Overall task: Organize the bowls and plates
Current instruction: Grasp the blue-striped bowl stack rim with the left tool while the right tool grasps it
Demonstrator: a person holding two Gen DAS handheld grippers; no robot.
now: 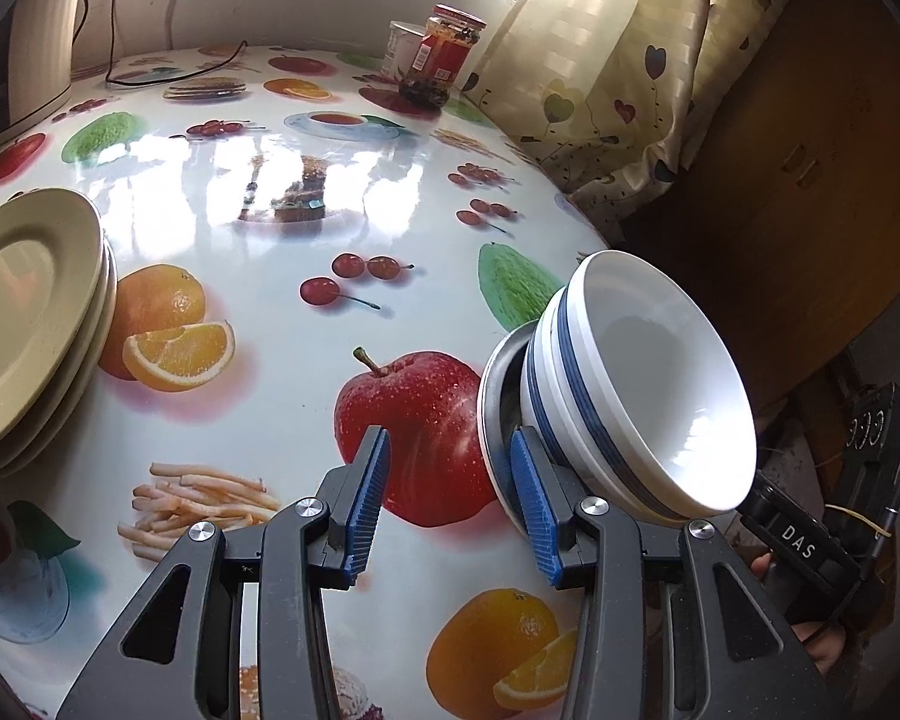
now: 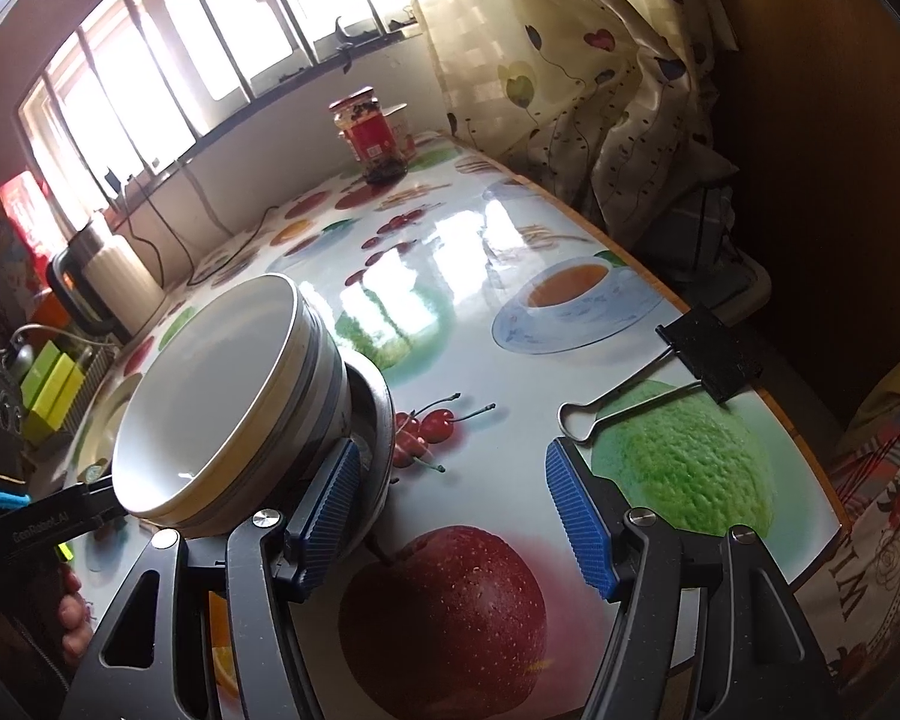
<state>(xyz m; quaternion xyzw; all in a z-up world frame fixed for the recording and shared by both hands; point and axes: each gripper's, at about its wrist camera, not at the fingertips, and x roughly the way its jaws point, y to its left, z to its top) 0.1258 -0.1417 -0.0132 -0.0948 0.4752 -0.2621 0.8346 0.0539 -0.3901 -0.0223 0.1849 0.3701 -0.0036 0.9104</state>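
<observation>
A stack of white bowls with blue bands (image 1: 648, 384) sits nested in a metal bowl (image 1: 498, 396) on the fruit-print table (image 1: 258, 192), just right of my left gripper (image 1: 450, 498). The left gripper is open and empty; its right finger stands beside the metal bowl's rim. In the right wrist view the same bowl stack (image 2: 222, 402) and metal bowl (image 2: 375, 414) lie left of my right gripper (image 2: 456, 510), which is open and empty, its left finger next to the metal rim. A stack of beige plates (image 1: 30, 324) rests at the table's left.
A jar with a red label (image 1: 447, 54) and a white cup (image 1: 402, 45) stand at the far edge near the curtain (image 1: 618, 48). A kettle (image 2: 111, 282) stands at the left with cables. A black binder clip (image 2: 684, 366) lies at the right table edge.
</observation>
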